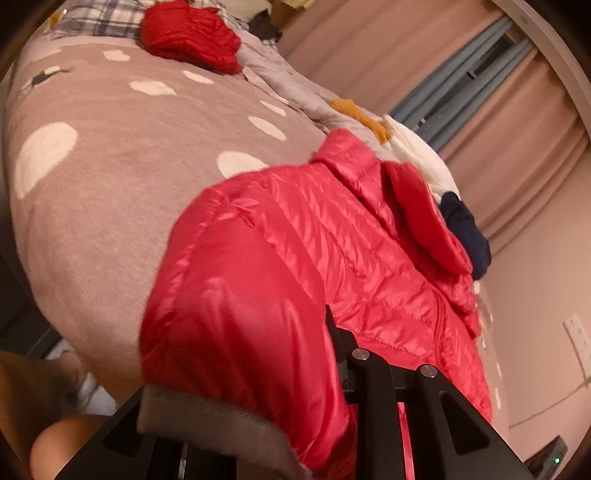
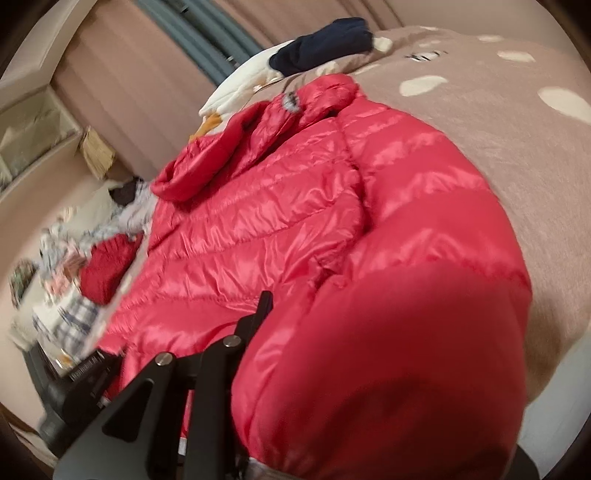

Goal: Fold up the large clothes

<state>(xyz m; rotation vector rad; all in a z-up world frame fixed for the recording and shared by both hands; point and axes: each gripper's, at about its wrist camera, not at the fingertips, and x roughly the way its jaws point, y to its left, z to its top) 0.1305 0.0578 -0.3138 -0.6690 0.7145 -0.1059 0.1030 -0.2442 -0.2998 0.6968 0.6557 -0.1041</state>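
A shiny red puffer jacket [image 1: 332, 243] lies on a bed covered by a pinkish-brown blanket with white spots [image 1: 110, 155]. In the left wrist view a sleeve with a grey cuff [image 1: 207, 417] drapes over my left gripper [image 1: 295, 387], which is shut on it; the right finger [image 1: 340, 343] shows, the left one is hidden under the cloth. In the right wrist view the jacket [image 2: 295, 206] fills the middle. The other sleeve [image 2: 388, 350] covers my right gripper [image 2: 280, 332], shut on it; only the left finger [image 2: 264, 302] shows.
A red knit garment [image 1: 188, 35] lies far up the bed by plaid fabric [image 1: 99, 18]. White, orange and navy clothes [image 1: 461, 218] are heaped beyond the jacket's collar. Curtains [image 1: 480, 74] and a wall stand at the bed's far side. A person's knee [image 1: 55, 443] is at lower left.
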